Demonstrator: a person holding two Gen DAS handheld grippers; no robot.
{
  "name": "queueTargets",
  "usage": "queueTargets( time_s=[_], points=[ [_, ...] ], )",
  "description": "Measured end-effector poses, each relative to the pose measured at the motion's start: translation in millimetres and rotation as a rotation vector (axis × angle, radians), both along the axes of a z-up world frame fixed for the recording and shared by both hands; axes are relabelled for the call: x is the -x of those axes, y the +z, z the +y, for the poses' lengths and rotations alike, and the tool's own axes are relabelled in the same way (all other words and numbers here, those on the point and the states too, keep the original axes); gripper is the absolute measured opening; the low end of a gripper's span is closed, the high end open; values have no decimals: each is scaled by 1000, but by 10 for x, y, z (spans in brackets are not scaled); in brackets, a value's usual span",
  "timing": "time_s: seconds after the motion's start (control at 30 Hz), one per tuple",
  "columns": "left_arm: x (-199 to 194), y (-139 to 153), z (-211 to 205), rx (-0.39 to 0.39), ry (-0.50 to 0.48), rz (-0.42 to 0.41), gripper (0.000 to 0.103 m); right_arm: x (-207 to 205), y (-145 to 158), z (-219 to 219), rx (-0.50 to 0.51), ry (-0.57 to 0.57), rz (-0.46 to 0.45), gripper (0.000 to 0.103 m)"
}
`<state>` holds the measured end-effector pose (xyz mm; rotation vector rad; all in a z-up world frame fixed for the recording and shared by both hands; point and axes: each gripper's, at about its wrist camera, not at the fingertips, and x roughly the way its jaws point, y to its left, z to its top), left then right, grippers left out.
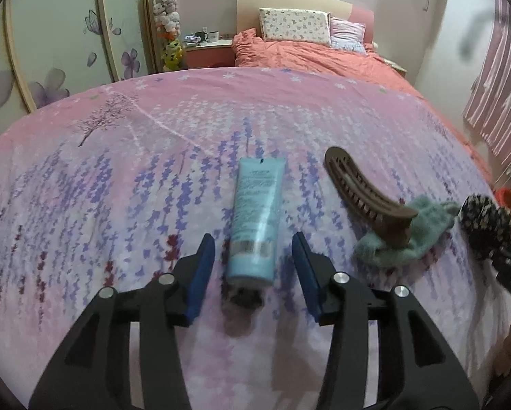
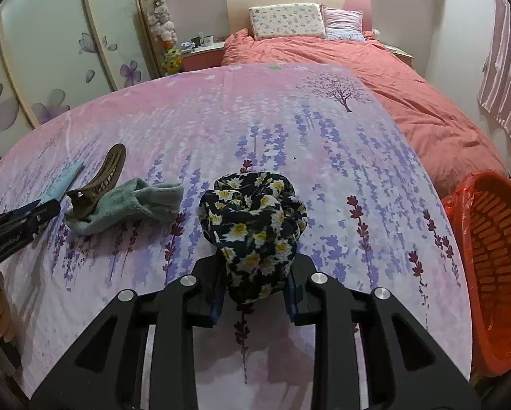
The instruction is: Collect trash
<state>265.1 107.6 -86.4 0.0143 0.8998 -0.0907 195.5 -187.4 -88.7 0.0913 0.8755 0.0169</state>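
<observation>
Right up front in the right wrist view, the right gripper (image 2: 253, 294) has its fingers (image 2: 218, 299) closed down on a bunched-up black scrunchie with a yellow-and-white daisy print (image 2: 252, 225), held just above the near edge of the bed (image 2: 221, 109).

That bed is the big thing here, covered in a pink and lavender flower-print sheet, with a coral duvet (image 2: 409, 102) bunched toward the headboard end. Off the bed's right edge sits an orange laundry-style basket (image 2: 494, 256) lined with a red plastic bag.

Next down in size: a light blue tube of lotion or cream (image 1: 255, 218) lies flat near the near edge, cap end toward the camera. The left gripper (image 1: 253, 273) has its fingers (image 1: 201, 266) partly open on either side of the tube's cap end, not pressing on it as far as I can see.

To the right of the tube, a mint green fuzzy sock (image 1: 402, 235) is crumpled on the sheet, and a brown claw hair clip (image 1: 361, 191) rests with its hinge end on top of the sock.
</observation>
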Motion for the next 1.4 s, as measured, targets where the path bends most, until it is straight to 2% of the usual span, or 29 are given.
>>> queueTargets(
  time_s=[0.3, 0.33, 0.4, 0.43, 0.47, 0.53, 0.67, 1.0, 1.4],
  points=[
    [10, -5, -9, -24, -4, 2, 46, -2, 8, 8, -8, 3, -1, 30],
    [4, -3, -19, -28, -6, 3, 44, -4, 9, 6, -7, 4, -1, 30],
    [8, 3, -32, -35, -7, -1, 29, -3, 9, 12, -3, 3, -2, 30],
    [9, 9, -41, -35, -7, -3, 28, 4, 11, 3, -6, 3, -3, 28],
    [9, 10, -43, -33, -7, -3, 27, 4, 12, 4, -8, 2, -4, 21],
    [12, 12, -43, -27, -6, -5, 27, 18, 20, -18, -27, 2, -7, 17],
    [71, 70, -40, -31, -3, -35, 27, 119, 106, -46, -38, 8, -43, 15],
    [286, 510, -181, -31, -25, -107, 27, 434, 538, -182, -41, 2, -153, 15],
    [679, 1087, -758, 23, -138, -182, 27, 859, 936, -541, -15, -65, -269, 15]
  ],
)
